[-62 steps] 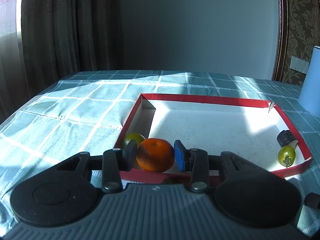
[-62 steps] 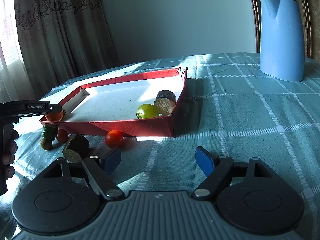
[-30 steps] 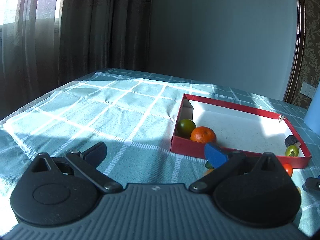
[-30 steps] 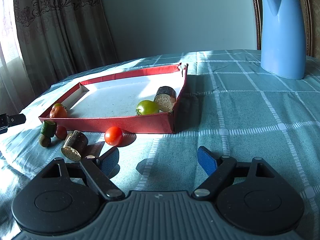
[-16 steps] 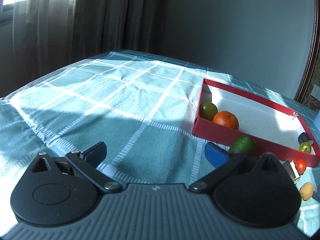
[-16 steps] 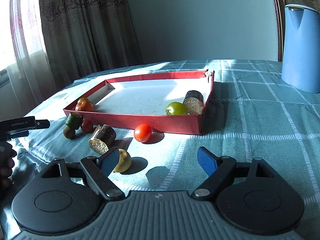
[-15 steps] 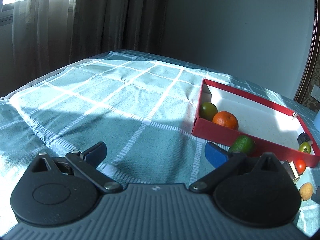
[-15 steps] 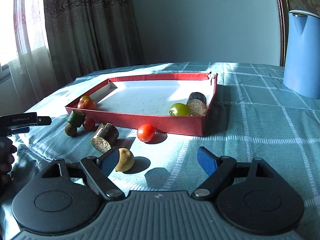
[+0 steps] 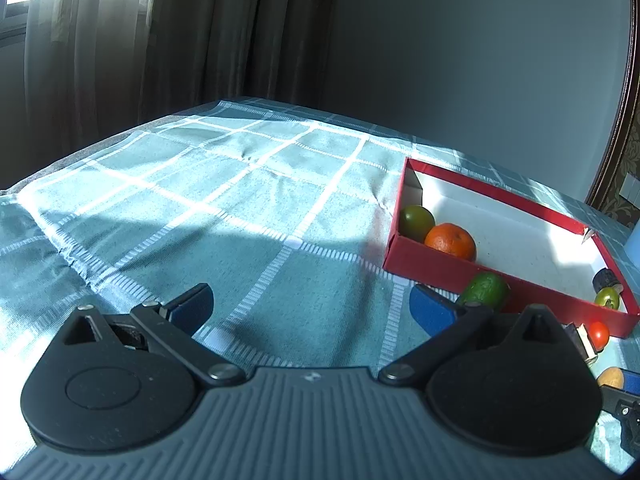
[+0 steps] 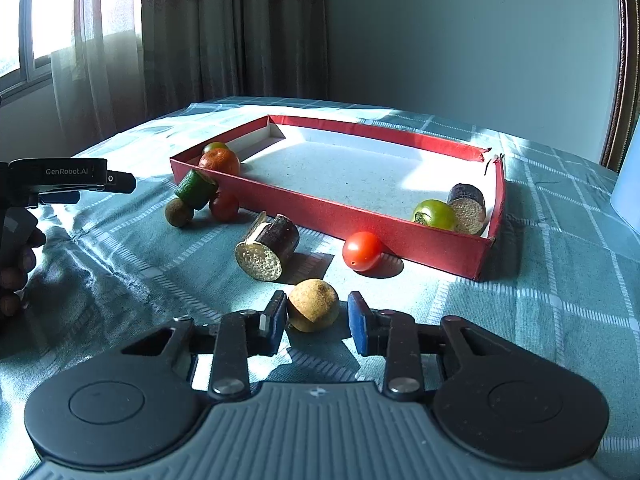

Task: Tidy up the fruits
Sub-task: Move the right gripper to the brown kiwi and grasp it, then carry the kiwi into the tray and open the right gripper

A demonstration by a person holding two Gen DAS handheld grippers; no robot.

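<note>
A red tray holds an orange, a green fruit, a green tomato and a dark cut piece. On the cloth lie a tan round fruit, a red tomato, a dark cut log, a green cut piece, a brown ball and a small red fruit. My right gripper straddles the tan fruit, jaws narrowed with small gaps either side. My left gripper is wide open and empty, left of the tray; the orange shows inside.
A blue kettle stands at the far right. The left gripper's body and a hand are at the left edge of the right wrist view. Curtains and a wall are behind the checked tablecloth.
My right gripper moved forward and narrowed its jaws around the tan fruit. My left gripper, having released the orange in the tray, stays pulled back to the left and open.
</note>
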